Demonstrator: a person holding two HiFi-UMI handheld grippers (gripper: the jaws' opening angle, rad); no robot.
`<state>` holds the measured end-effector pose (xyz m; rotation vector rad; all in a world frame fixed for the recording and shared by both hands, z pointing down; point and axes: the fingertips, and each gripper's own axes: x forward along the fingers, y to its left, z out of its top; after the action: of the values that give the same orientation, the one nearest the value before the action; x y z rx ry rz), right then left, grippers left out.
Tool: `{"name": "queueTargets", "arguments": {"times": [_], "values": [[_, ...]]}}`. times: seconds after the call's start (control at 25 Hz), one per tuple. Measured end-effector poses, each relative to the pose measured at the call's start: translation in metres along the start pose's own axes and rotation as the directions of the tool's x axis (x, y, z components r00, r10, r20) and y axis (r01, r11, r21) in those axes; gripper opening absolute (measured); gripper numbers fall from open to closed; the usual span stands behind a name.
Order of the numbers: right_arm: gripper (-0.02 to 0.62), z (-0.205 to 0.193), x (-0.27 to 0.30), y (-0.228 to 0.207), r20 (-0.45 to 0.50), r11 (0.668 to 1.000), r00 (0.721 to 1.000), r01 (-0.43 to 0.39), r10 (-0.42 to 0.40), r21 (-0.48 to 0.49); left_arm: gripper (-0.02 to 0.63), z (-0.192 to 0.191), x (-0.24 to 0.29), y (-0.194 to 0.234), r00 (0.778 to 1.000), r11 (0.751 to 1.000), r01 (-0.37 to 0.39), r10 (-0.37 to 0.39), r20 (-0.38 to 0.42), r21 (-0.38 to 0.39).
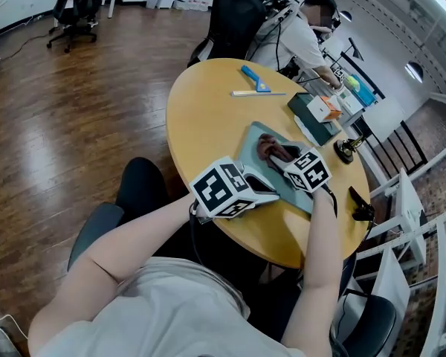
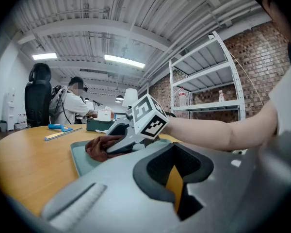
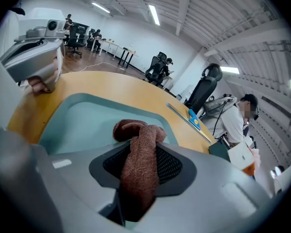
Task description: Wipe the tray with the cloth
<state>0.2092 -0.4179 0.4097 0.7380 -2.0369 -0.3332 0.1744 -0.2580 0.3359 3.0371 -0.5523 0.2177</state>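
The jaws of the right gripper (image 3: pixel 136 200) are clamping partway shut on a fold of the cloth (image 3: pixel 138 130), whose bunched end is lying on the floor of the tray (image 3: pixel 77 120). The jaws of the left gripper (image 2: pixel 177 191) are standing a sliver apart on nothing, by the tray's edge on the bench (image 1: pixel 208 117). The wiping step appears to be in hand. The next move calls for dragging the cloth across the bare floor and corners while pressing down.

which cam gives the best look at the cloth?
Right gripper view: the cloth fills centre frame, clamped in the right tool, bunched end on the tray. Head view shows a small lump half behind that tool; left gripper view shows it side-on, partly covered.
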Motion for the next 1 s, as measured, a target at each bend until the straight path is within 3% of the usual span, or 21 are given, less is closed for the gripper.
{"name": "queueTargets", "arguments": {"times": [0.6, 0.8, 1.0], "values": [[0.132, 0.031, -0.034, 0.077, 0.103, 0.981, 0.984, -0.126, 0.143, -0.150, 0.322, -0.001, -0.002, 0.001, 1.000, 1.000, 0.005, -0.005, 0.006, -0.002], [0.133, 0.038, -0.036, 0.088, 0.155, 0.969, 0.964, -0.193, 0.217, -0.156, 0.322, -0.001, -0.001, 0.001, 1.000, 1.000, 0.013, -0.013, 0.007, 0.000], [0.138, 0.039, -0.031, 0.085, 0.146, 0.961, 0.956, -0.234, 0.255, -0.148, 0.322, -0.002, 0.000, 0.002, 1.000, 1.000, 0.013, -0.013, 0.009, -0.001]]}}
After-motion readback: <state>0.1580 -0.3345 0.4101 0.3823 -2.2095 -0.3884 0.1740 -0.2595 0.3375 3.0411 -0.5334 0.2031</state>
